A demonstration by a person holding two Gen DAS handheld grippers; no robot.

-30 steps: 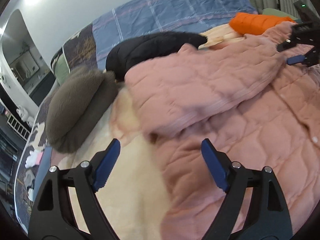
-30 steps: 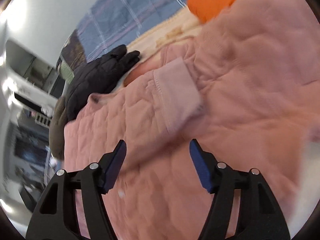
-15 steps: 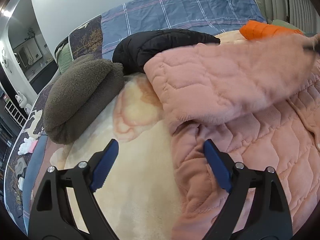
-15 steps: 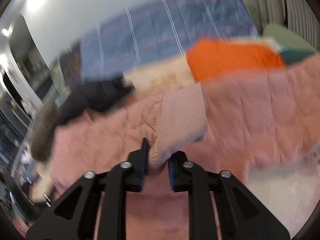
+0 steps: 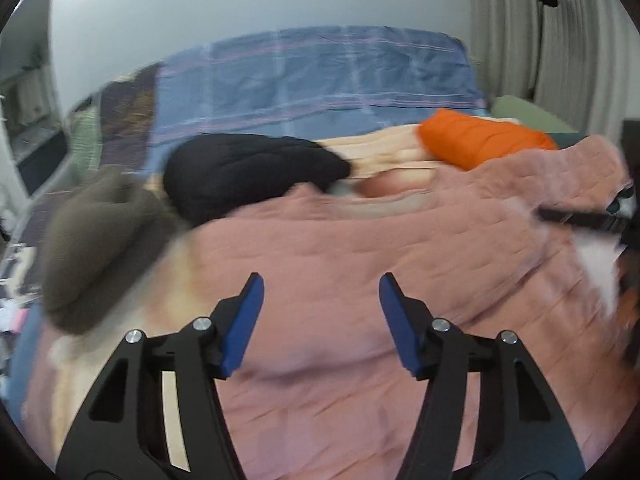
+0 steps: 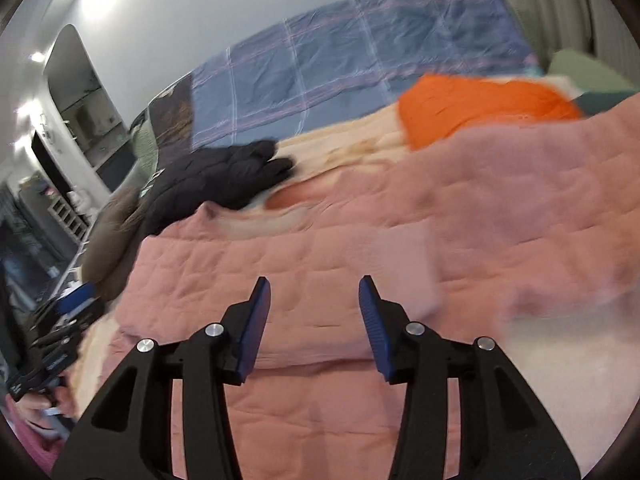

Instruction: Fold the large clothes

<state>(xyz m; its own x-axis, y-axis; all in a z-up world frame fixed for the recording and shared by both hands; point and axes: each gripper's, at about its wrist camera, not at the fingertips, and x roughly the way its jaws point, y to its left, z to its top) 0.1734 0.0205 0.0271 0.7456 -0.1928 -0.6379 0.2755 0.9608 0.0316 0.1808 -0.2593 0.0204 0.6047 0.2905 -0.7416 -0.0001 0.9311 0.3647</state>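
A large pink quilted jacket [image 5: 360, 240] lies spread over the bed, one sleeve folded across its body. My left gripper [image 5: 321, 280] hovers above the jacket's left part. Its jaws are closing, with nothing between the blue pads. The right wrist view shows the same jacket [image 6: 320, 248], and the sleeve's paler cuff [image 6: 404, 264] lies flat just beyond my right gripper [image 6: 314, 280]. That gripper's jaws are opening and hold nothing. The right gripper [image 5: 592, 220] shows as a dark blur at the right edge of the left wrist view. The left gripper [image 6: 60, 320] appears at the right wrist view's left edge.
A black padded jacket [image 5: 248, 176], an orange one [image 5: 480, 140] and a brown fleece bundle [image 5: 96, 240] lie around the pink jacket. A cream blanket [image 5: 392, 148] covers the bed, with a blue plaid cover [image 5: 320, 76] behind. A person's hand [image 6: 36, 404] holds the left gripper.
The right gripper, shut on the sleeve cuff half a second ago, has let it go and drawn back. The left gripper rose over the jacket and its jaws narrowed.
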